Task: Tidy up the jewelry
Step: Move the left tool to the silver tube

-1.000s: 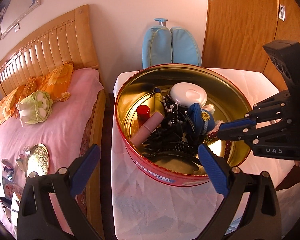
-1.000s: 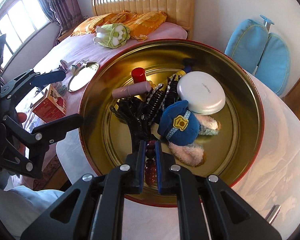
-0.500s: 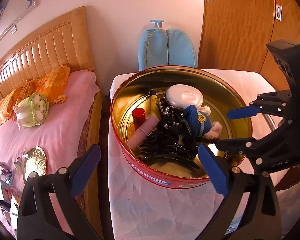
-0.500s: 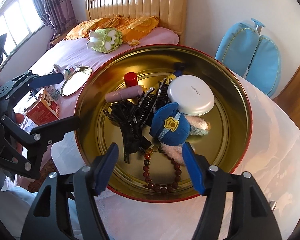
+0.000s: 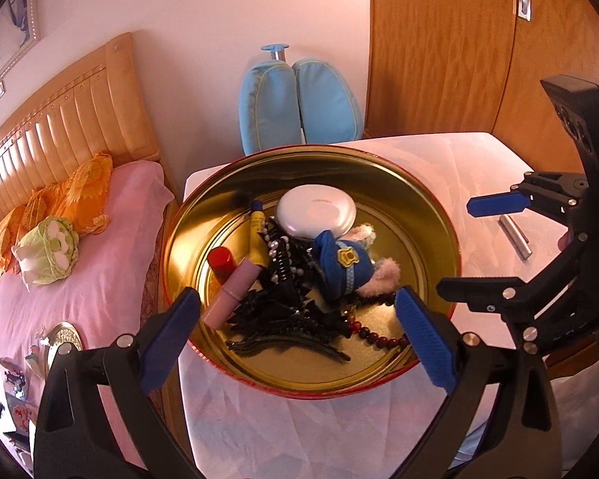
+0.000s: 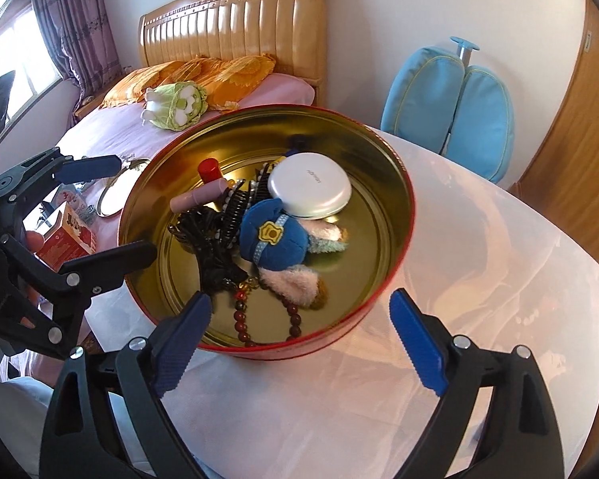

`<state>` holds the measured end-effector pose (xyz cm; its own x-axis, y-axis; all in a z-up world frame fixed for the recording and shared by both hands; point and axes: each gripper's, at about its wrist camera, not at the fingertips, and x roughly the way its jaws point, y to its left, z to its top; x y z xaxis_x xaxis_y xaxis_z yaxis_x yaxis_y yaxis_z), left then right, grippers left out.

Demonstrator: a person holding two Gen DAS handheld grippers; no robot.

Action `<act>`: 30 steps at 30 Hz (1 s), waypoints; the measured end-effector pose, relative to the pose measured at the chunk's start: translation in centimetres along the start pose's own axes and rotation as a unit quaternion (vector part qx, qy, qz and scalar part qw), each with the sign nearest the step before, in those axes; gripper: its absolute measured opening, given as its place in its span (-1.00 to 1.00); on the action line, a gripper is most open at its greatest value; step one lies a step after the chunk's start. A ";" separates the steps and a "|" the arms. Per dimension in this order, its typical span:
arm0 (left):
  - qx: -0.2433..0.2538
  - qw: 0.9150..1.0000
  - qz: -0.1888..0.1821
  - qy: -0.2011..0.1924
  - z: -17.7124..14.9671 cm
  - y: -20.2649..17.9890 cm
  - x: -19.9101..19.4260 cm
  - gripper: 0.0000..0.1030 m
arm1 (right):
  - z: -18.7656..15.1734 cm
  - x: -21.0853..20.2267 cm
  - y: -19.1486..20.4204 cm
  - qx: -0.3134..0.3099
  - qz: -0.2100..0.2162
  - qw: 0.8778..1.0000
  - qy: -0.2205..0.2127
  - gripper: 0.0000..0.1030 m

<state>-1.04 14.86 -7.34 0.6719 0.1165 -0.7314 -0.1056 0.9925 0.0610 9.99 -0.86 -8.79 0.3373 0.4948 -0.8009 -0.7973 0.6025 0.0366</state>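
Note:
A round tin (image 6: 404, 199), red outside and gold inside, stands on the white-clothed table (image 6: 479, 279). A dark red bead bracelet (image 6: 293, 321) lies on its floor near the front wall, beside black hair clips (image 6: 207, 235), a blue plush toy (image 6: 275, 239) and a white round compact (image 6: 309, 189). My right gripper (image 6: 299, 301) hovers over the tin's near rim. Its jaws are opening and nothing is pressed between them. My left gripper (image 5: 295, 299) is open and empty at the tin's other side. The bracelet (image 5: 379, 337) shows there too.
A short metal tube (image 5: 515, 235) lies on the cloth right of the tin. A blue padded chair (image 5: 299, 103) stands behind the table. On the pink bed (image 5: 80, 279) to the left lie a round gold lid (image 6: 119, 187) and a red box (image 6: 70, 235).
My right gripper was shut on the bead bracelet inside the tin; it has opened and the bracelet now lies on the tin floor. Both grippers have drawn back from the tin.

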 end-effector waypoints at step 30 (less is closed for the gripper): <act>0.122 0.980 -0.150 0.041 4.6 -23.8 11.0 0.85 | -16.0 -6.5 -20.0 0.175 -0.179 0.967 0.056 0.79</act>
<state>12.22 -7.33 -13.69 0.5832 -0.1750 -0.7933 0.2730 0.9619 -0.0114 15.67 -26.17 -13.88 0.4877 0.1559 -0.8590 -0.4150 0.9070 -0.0710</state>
